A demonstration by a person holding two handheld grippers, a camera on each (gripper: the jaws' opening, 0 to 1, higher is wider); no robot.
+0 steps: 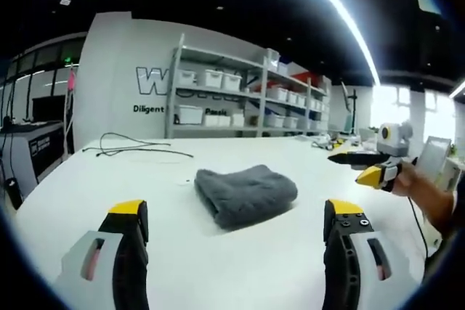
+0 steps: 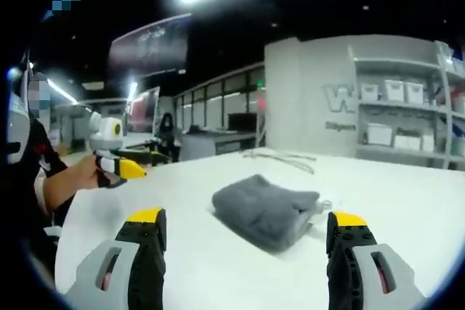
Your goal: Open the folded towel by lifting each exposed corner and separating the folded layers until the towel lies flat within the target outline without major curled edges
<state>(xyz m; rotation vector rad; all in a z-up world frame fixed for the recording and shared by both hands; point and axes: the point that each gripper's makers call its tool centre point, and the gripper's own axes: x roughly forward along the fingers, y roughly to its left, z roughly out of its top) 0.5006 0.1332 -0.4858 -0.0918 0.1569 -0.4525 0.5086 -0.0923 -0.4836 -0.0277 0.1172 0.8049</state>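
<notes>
Bright ceiling strip lights [image 1: 341,12] glare; fisheye edges blurred.

A wide white table [image 1: 218,252] fills the foreground, a thin black cable [image 1: 134,147] lying on it. Behind stands a white wall with lettering [image 1: 156,81] and metal shelving [image 1: 247,96] stacked with white bins — under a dark ceiling crossed by a bright strip light [image 1: 338,16]. Windows [image 2: 218,107] line the far side.

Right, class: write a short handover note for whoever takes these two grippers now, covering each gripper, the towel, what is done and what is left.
Left gripper: open, empty, held short of the towel.
Right gripper: open, empty, also short of the towel.
Grey towel: folded in a thick bundle on the white table, untouched by either gripper. No target outline can be made out.
Done: nothing yet.
Left: lift each exposed corner, separate the layers, spread it flat.
</notes>
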